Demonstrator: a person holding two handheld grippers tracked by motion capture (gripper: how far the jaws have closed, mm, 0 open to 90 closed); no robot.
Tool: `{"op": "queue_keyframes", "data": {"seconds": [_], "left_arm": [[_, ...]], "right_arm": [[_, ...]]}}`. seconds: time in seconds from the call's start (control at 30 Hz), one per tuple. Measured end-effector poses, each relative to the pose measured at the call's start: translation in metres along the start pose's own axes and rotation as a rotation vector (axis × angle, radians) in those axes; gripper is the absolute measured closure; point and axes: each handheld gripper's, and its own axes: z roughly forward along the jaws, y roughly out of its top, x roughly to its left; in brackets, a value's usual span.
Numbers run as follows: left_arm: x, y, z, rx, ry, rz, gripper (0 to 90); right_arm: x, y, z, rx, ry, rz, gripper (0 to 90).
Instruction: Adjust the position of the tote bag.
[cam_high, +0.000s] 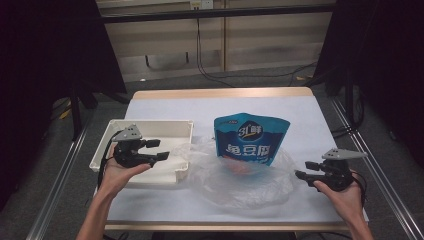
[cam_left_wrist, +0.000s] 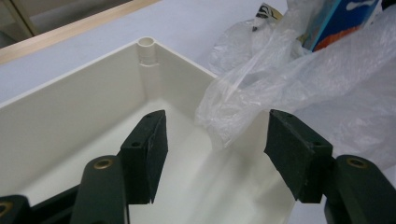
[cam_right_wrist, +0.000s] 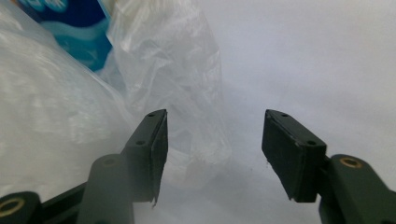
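On the white-covered bench (cam_high: 300, 107), a clear plastic bag (cam_high: 240, 182) lies crumpled between my two hands, and a blue snack pouch (cam_high: 250, 137) stands upright in it, its printed face towards me. At the bag's left edge sits a shallow white tray (cam_high: 150, 127), and part of the thin film drapes over the tray's near right wall.

My left gripper (cam_high: 159, 150) hangs over the tray's right half with its jaws released and standing apart. In the left gripper view (cam_left_wrist: 215, 154) a fold of the bag reaches towards the gap, but neither pad presses on it.

My right gripper (cam_high: 304, 170) is just beside the bag's right edge, jaws pointing at it and likewise released. In the right gripper view (cam_right_wrist: 212, 154) the film lies just ahead of the left pad and behind the gap, with bare bench surface past the right pad; nothing is clamped.
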Motion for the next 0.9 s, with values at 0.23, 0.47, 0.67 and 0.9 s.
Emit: {"op": "queue_keyframes", "data": {"seconds": [0.23, 0.47, 0.67, 0.9], "left_arm": [[-0.019, 0.018, 0.001, -0.050, -0.048, 0.001, 45.8], [-0.056, 0.040, 0.019, -0.096, -0.129, 0.067, 67.7], [-0.085, 0.064, 0.042, -0.100, -0.210, 0.117, 82.0], [-0.115, 0.086, 0.077, -0.080, -0.261, 0.180, 75.1]], "right_arm": [[0.004, 0.006, -0.020, -0.074, -0.003, 0.006, 36.5], [0.004, 0.018, -0.029, -0.112, 0.017, 0.013, 53.5], [0.010, 0.042, -0.025, -0.145, 0.061, -0.040, 69.3], [0.010, 0.070, -0.010, -0.124, 0.113, -0.081, 84.5]]}}
